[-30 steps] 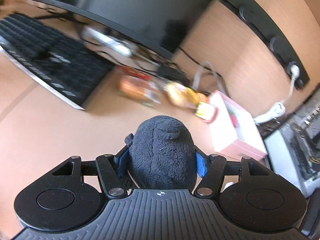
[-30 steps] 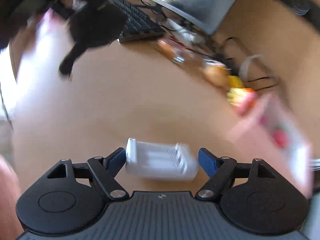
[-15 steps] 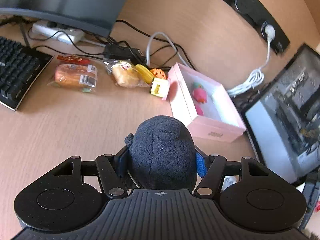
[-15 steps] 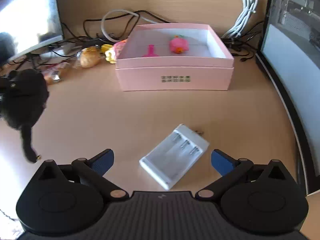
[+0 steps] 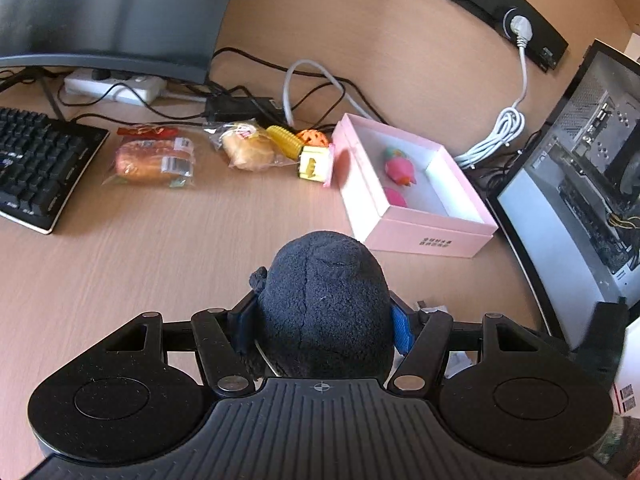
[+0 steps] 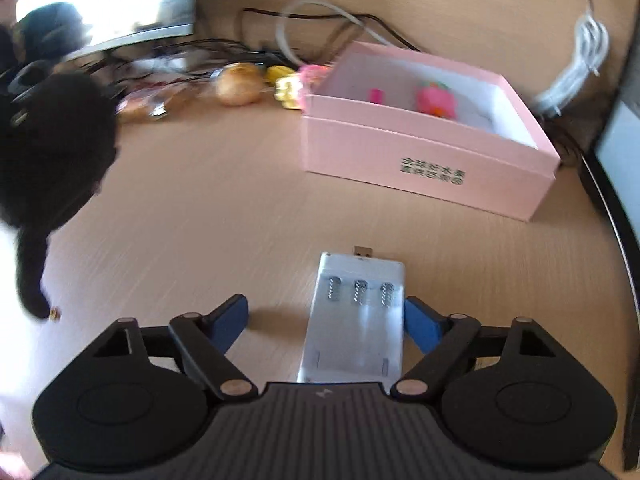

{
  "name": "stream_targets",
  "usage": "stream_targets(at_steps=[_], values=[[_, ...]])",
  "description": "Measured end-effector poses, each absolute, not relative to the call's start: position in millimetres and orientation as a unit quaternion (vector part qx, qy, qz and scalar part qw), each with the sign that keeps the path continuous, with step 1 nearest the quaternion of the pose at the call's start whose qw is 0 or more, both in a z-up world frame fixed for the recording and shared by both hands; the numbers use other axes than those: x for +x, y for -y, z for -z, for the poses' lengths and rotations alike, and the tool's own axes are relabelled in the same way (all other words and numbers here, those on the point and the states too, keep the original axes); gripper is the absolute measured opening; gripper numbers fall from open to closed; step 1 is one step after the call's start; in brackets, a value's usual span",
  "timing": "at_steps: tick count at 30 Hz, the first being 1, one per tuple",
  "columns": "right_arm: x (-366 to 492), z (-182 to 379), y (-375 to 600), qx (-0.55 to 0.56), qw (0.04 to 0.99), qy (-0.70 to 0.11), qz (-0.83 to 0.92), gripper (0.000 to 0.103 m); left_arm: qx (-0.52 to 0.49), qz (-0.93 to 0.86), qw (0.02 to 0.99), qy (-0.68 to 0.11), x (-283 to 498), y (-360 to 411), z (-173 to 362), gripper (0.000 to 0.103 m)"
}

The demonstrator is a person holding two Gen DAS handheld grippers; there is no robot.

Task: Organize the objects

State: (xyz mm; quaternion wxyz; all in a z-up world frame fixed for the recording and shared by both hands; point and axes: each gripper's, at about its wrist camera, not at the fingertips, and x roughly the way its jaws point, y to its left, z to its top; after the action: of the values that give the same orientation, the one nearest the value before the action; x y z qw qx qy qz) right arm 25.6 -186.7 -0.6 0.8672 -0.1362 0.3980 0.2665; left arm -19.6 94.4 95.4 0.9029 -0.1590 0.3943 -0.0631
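My left gripper (image 5: 322, 320) is shut on a black plush toy (image 5: 324, 288), held above the desk just short of the open pink box (image 5: 424, 236). Two pink toys (image 5: 400, 168) lie in that box. In the right wrist view a white battery charger (image 6: 356, 320) lies on the desk between the fingers of my right gripper (image 6: 326, 314), whose jaws are closing. Its right pad is at the charger's edge and the left pad stands well clear. The plush toy (image 6: 52, 148) hangs at the left, and the pink box (image 6: 400, 152) sits beyond the charger.
A keyboard (image 5: 36, 168) and monitor (image 5: 100, 12) stand at the left. Wrapped bread (image 5: 156, 158), a bun (image 5: 250, 150) and small yellow toys (image 5: 314, 164) lie left of the box. Cables run along the back, and a glass-sided computer case (image 5: 580, 184) stands at the right.
The left gripper swung right toward the pink box, still holding the plush toy. The right gripper rolled, spread wide, then narrowed; the charger now lies lengthwise between its fingers.
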Motion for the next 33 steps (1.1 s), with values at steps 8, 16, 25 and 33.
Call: stream_targets(at_steps=[8,16,25,33], values=[[25,-3,216,-0.115,0.866,-0.406,-0.267,0.073,-0.158,0.051,0.893,-0.418,-27,-97,-87,0.068],[25,-7,192,-0.126,0.862,-0.407,-0.275,0.047,-0.123,0.094,0.882,-0.445,-32,-77,-82,0.068],[-8,-66,246,-0.100,0.887,-0.368,-0.262,0.047,-0.127,0.156,0.871,-0.448,-9,-44,-93,0.068],[-15,-115,294,-0.089,0.921,-0.304,-0.227,0.047,-0.160,0.190,0.914,-0.322,65,-12,-188,0.068]])
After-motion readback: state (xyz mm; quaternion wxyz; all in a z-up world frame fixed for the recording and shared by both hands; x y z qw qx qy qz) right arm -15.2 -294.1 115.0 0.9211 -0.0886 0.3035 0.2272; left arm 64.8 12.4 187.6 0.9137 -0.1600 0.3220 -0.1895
